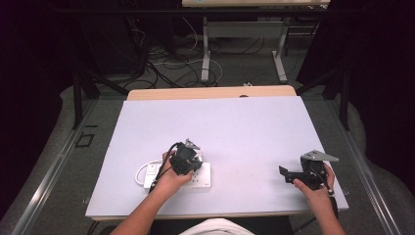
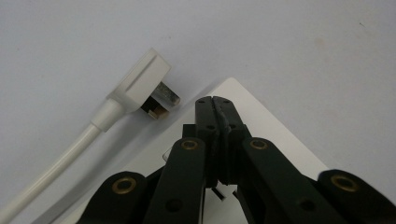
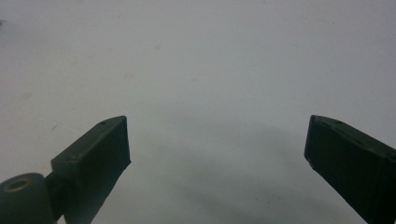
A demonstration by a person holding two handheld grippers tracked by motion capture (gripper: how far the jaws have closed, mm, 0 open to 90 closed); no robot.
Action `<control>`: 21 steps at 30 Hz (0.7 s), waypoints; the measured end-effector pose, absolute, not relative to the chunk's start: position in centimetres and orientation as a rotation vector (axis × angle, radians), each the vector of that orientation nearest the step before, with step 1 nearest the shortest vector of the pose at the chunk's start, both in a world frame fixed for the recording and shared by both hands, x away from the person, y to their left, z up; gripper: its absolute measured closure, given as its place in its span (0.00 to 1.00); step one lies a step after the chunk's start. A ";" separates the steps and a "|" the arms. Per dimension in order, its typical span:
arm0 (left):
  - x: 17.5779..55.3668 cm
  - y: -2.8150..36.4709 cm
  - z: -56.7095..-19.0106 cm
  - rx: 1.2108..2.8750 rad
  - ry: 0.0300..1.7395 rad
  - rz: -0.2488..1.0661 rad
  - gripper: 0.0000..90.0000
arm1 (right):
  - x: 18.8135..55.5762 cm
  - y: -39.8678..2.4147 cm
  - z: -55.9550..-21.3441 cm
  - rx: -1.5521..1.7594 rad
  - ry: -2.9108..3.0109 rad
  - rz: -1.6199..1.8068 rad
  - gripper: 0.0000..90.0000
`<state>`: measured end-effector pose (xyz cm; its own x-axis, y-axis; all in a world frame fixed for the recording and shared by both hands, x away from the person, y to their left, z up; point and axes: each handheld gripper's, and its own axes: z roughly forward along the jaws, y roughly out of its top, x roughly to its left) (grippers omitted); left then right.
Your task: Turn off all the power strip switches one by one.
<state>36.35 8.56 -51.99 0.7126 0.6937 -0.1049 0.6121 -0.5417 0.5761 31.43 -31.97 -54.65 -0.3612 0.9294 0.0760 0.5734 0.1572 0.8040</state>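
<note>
Two hand-held grippers on my feed, and the action is all on the left. The left hand-held gripper (image 1: 187,155) sits directly over the white power strip (image 1: 203,177), pointing down at it. In the left gripper view the left hand-held gripper (image 2: 215,100) has its jaws pressed flat together with nothing between them, tips right above the strip's top face (image 2: 261,126). Just beside those tips, to their left in that view, lies the white plug (image 2: 142,84), on its side on the desk, metal prongs aimed toward the strip's corner but apart from it. Its white cord (image 2: 51,175) trails away from the plug toward the bottom left. From the high view I see the cord (image 1: 141,171) loop out on the far side of the strip from the right hand.

Over on the right, the right hand-held gripper (image 1: 293,175) is well apart from the strip, low over bare desk, jaws facing toward the left one. The right gripper view confirms it: the right hand-held gripper (image 3: 217,140) stands wide open, holding nothing, just pale surface between the pads.

The desk (image 1: 244,127) is covered in a plain pale lavender-white sheet, with a strip of wooden edge (image 1: 210,92) showing at the far side. Beyond it I see grey floor (image 1: 235,63), a tangle of cables (image 1: 166,68), the white legs of another table (image 1: 205,54), and darkness on both flanks.
</note>
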 end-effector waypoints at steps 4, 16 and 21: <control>36.3 8.6 -51.9 2.321 0.985 0.183 1.00 | 31.4 -31.9 -54.6 1.425 2.002 1.078 0.07; 36.0 9.2 -51.4 2.289 0.994 0.197 1.00 | 31.1 -31.9 -54.4 1.407 1.999 1.071 0.07; 36.0 9.5 -51.1 2.271 1.012 0.185 0.98 | 31.2 -31.8 -54.4 1.413 1.998 1.075 0.07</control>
<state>35.99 9.49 -51.08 0.6940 0.7093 -0.1238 0.6196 -0.5008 0.6044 31.18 -31.76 -54.40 -0.3634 0.9294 0.0643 0.5660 0.1654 0.8076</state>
